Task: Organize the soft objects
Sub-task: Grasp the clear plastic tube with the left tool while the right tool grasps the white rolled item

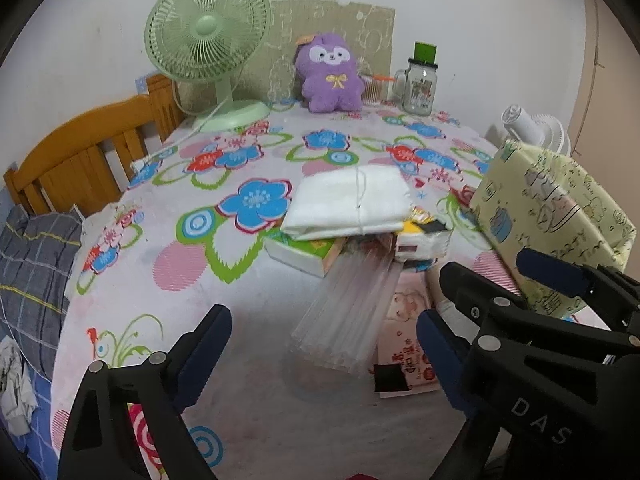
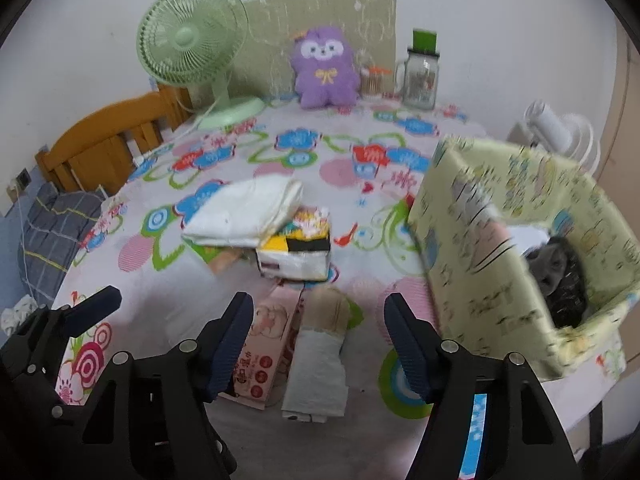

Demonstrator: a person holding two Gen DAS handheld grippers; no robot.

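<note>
Reading "DAS" on the right gripper point(image 1: 472, 292), near the fabric box point(image 1: 552, 216).

This is a home bedroom. A wooden bed headboard point(image 1: 80, 160) with a plaid pillow point(image 1: 32, 264) sits at nine o'clock of a table under a flowered cloth point(image 1: 168, 208); a green desk fan point(image 1: 208, 44) and purple plush toy point(image 1: 330, 74) stand at twelve.

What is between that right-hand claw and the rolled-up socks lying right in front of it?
Nothing visible. The right gripper is open, and the rolled socks lie on the flowered tablecloth in line with the gap between its fingers. A pink packet lies beside the roll, under the left finger, and could get pinched along with it.
</note>
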